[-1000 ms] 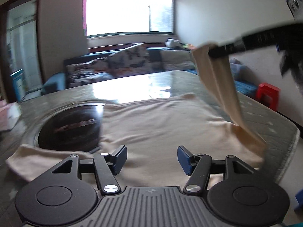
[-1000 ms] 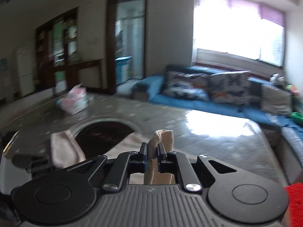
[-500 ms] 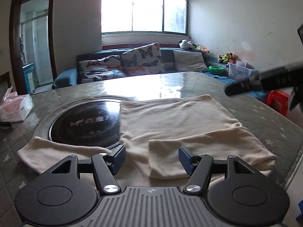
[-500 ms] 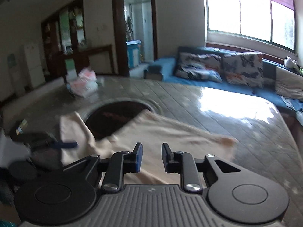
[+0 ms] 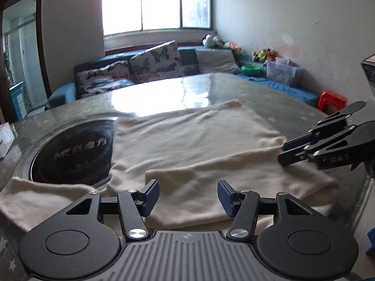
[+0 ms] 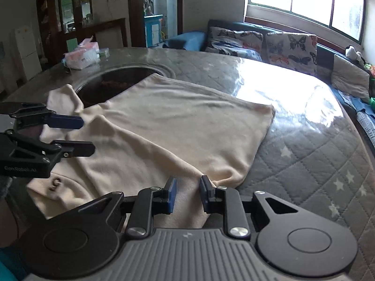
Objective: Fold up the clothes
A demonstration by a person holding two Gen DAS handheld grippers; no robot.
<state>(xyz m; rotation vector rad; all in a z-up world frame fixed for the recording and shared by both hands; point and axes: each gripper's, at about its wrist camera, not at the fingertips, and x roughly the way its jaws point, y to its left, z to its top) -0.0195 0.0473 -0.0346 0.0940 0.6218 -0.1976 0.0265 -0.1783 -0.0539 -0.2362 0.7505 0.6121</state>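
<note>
A cream long-sleeved top (image 5: 187, 145) lies flat on the table, its right sleeve (image 5: 234, 178) folded across the body and its left sleeve (image 5: 42, 196) stretched out to the left. My left gripper (image 5: 188, 193) is open and empty just above the near hem. My right gripper (image 6: 186, 193) is open and empty over the folded sleeve's edge (image 6: 225, 173). It also shows in the left wrist view (image 5: 284, 151) at the right. The left gripper shows in the right wrist view (image 6: 86, 135) at the left.
A round black induction cooktop (image 5: 70, 152) is set into the glass-topped table (image 5: 164, 93), partly under the top. A tissue pack (image 6: 80, 55) sits at the table's far corner. A sofa (image 5: 131, 75) stands behind, a red stool (image 5: 331, 98) to the right.
My right gripper let go of the sleeve it held lifted. The sleeve now lies folded across the body. The right gripper came down low by the top's right side.
</note>
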